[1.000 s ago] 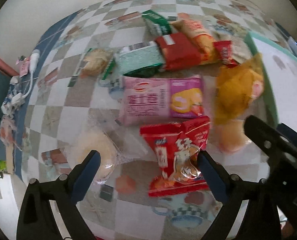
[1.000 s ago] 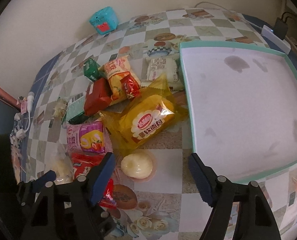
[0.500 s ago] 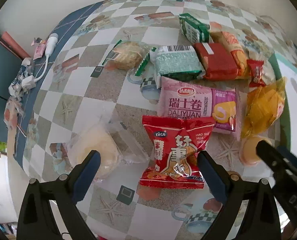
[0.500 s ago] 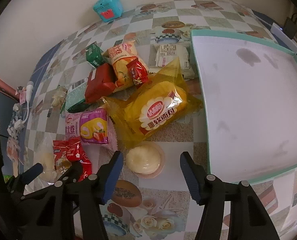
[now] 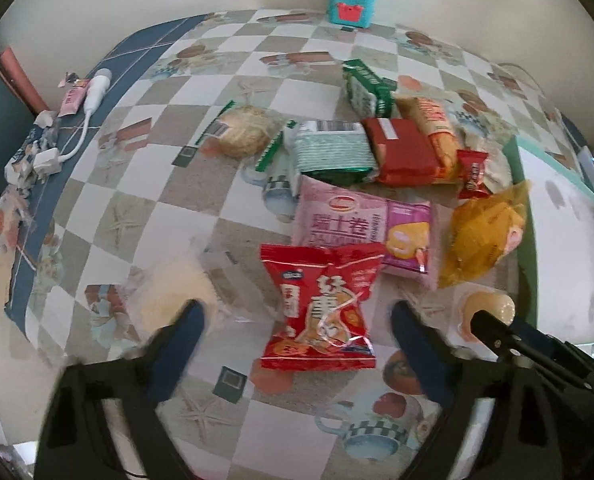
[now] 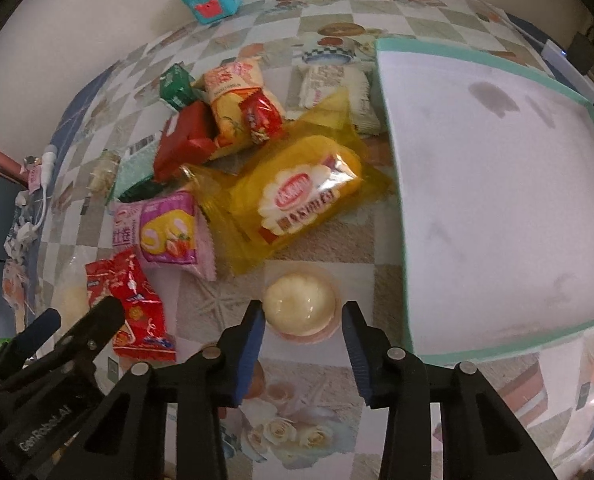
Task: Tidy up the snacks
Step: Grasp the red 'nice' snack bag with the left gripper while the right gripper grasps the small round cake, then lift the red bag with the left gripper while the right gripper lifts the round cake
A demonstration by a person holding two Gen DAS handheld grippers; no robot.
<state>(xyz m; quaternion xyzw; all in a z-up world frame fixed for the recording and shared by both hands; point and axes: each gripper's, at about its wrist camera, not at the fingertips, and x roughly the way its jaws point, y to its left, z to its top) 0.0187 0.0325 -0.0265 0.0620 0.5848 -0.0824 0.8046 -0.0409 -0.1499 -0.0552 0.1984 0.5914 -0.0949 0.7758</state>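
Note:
Several snack packs lie on a checkered tablecloth. My right gripper point(image 6: 303, 326) is open, its fingers either side of a round pudding cup point(image 6: 300, 303), close to it; I cannot tell whether they touch. My left gripper point(image 5: 297, 336) is open above a red snack bag point(image 5: 321, 306). A clear-wrapped bun point(image 5: 173, 292) lies by its left finger. A pink Swiss-roll pack point(image 5: 363, 228), also in the right wrist view point(image 6: 161, 232), and a yellow bread bag point(image 6: 297, 196) lie behind. The pudding cup also shows in the left wrist view point(image 5: 487, 310).
A white tray with a teal rim point(image 6: 497, 184) lies to the right of the snacks. Green, red and orange packs point(image 5: 377, 148) pile at the back. A teal box point(image 5: 351, 0) stands by the wall. A white cable and plug point(image 5: 81, 112) lie at the left edge.
My right gripper has moved in toward the pudding cup and narrowed its opening around it. My left gripper has drawn back and turned, so the red bag sits centred between its fingers.

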